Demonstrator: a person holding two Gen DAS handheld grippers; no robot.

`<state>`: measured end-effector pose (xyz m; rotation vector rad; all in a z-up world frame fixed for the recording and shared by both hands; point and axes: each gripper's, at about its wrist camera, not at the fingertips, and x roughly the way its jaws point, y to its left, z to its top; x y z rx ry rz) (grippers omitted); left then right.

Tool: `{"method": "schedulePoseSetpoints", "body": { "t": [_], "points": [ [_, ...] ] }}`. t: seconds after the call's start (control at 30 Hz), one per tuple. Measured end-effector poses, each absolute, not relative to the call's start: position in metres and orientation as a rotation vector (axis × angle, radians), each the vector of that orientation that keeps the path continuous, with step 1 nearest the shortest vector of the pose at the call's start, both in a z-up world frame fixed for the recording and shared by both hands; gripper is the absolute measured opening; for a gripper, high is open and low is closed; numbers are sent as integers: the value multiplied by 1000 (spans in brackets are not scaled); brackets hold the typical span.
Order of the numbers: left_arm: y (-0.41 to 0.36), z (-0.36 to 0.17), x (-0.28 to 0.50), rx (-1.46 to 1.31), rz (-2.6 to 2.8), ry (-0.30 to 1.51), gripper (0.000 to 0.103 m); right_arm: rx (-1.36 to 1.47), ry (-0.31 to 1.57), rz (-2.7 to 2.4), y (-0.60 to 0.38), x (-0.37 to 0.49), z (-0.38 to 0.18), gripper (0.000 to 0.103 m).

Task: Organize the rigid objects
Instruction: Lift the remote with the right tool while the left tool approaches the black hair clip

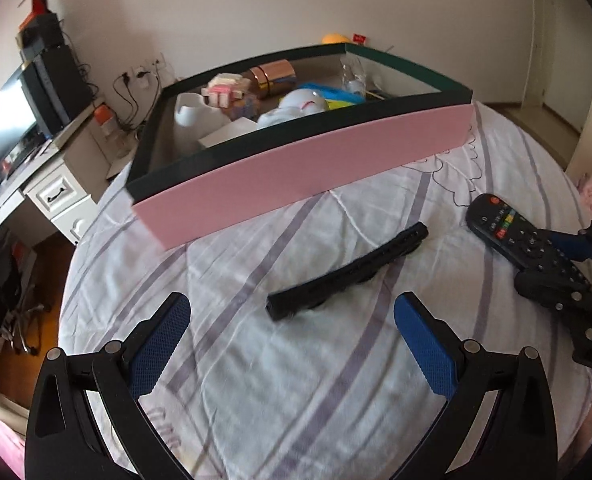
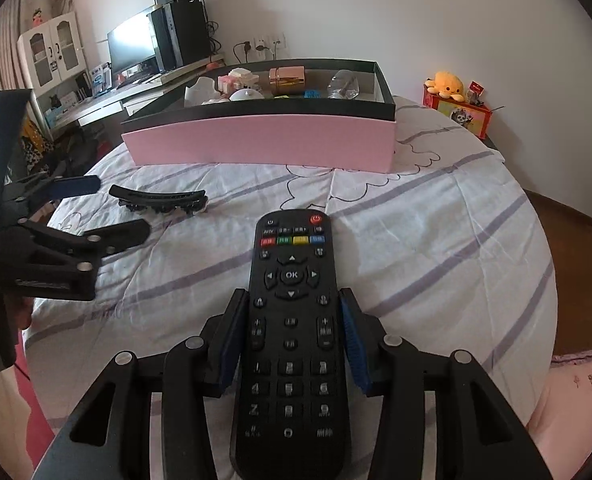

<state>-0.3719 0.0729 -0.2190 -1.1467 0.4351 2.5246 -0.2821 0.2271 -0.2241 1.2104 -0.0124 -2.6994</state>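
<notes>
A black TV remote (image 2: pixel 291 320) lies lengthwise between the blue pads of my right gripper (image 2: pixel 293 300), which is shut on its sides; it also shows in the left wrist view (image 1: pixel 524 240). A long black hair clip (image 1: pixel 348 272) lies on the striped bedsheet in front of my left gripper (image 1: pixel 291 320), which is open and empty just short of it. The clip also shows in the right wrist view (image 2: pixel 161 200), next to the left gripper (image 2: pixel 115 212). A pink box with a dark rim (image 1: pixel 296 176) stands behind, holding several small items.
The box (image 2: pixel 255 144) holds a white cup (image 1: pixel 189 110), a copper tin (image 1: pixel 269 76) and a clear bottle (image 1: pixel 354 76). A desk with a monitor (image 1: pixel 9 124) stands left of the bed. A yellow plush (image 2: pixel 448 84) sits on a red box at the far right.
</notes>
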Motion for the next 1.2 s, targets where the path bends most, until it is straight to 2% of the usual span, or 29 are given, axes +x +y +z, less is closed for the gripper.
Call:
{"method": "schedulePoseSetpoints", "body": {
  "t": [0.07, 0.1, 0.13, 0.17, 0.23, 0.33, 0.5, 0.57, 0.7, 0.87, 0.9, 0.97, 1.03, 1.1, 1.13, 1.2],
  "points": [
    [77, -221, -375, -1150, 2508, 429, 102, 1207, -16, -2701, 228, -283, -225, 46],
    [79, -221, -376, -1154, 2498, 422, 95, 1205, -18, -2702, 228, -283, -225, 46],
    [80, -222, -378, -1166, 2484, 409, 81, 1205, -16, -2703, 228, -284, -225, 46],
    [81, -223, -378, -1179, 2462, 378, 75, 1204, -12, -2703, 228, -284, -225, 47],
    [82, -222, -375, -1182, 2435, 328, 53, 1204, -14, -2704, 228, -284, -225, 47],
    [83, -220, -364, -1184, 2398, 319, 36, 1203, -21, -2703, 229, -284, -225, 47],
    [87, -217, -336, -1178, 2342, 323, 36, 1207, -28, -2700, 226, -285, -225, 53],
    [88, -216, -329, -1167, 2329, 318, 40, 1210, -4, -2705, 223, -284, -225, 55],
    [94, -220, -337, -1177, 2381, 386, 62, 1208, 29, -2707, 219, -284, -226, 60],
    [98, -223, -356, -1186, 2390, 306, 62, 1200, 33, -2709, 218, -283, -227, 63],
    [101, -225, -357, -1186, 2397, 315, 61, 1199, 32, -2711, 218, -283, -227, 63],
    [104, -225, -356, -1164, 2408, 316, 51, 1196, 35, -2715, 217, -283, -228, 63],
    [104, -224, -352, -1152, 2408, 310, 31, 1193, 36, -2719, 217, -282, -228, 63],
    [101, -223, -348, -1162, 2430, 289, 20, 1189, 36, -2723, 217, -282, -228, 63],
    [97, -223, -346, -1175, 2441, 263, 20, 1188, 40, -2731, 216, -281, -228, 60],
    [90, -222, -340, -1189, 2457, 231, 20, 1197, 56, -2765, 216, -281, -226, 49]
  ]
}}
